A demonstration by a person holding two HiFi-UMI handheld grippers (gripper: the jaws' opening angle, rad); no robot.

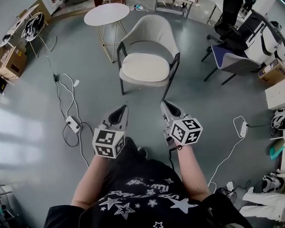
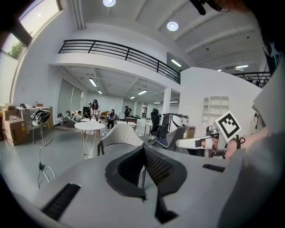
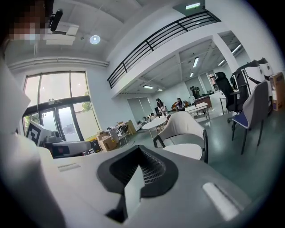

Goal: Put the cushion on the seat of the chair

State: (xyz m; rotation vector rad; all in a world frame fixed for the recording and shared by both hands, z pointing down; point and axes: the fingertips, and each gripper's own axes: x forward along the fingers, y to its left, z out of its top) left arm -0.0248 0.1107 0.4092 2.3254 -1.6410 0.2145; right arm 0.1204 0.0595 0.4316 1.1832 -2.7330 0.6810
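Head view, cushion on chair, lettering illegible

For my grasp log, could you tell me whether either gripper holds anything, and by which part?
Nothing is held. The left gripper and the right gripper are both shut and empty, short of the chair; the cushion lies on its seat.

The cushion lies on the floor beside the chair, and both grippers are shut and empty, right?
Not quite: the cushion lies on the seat of the chair, not on the floor, as the head view shows. The left gripper and right gripper are indeed shut and empty.
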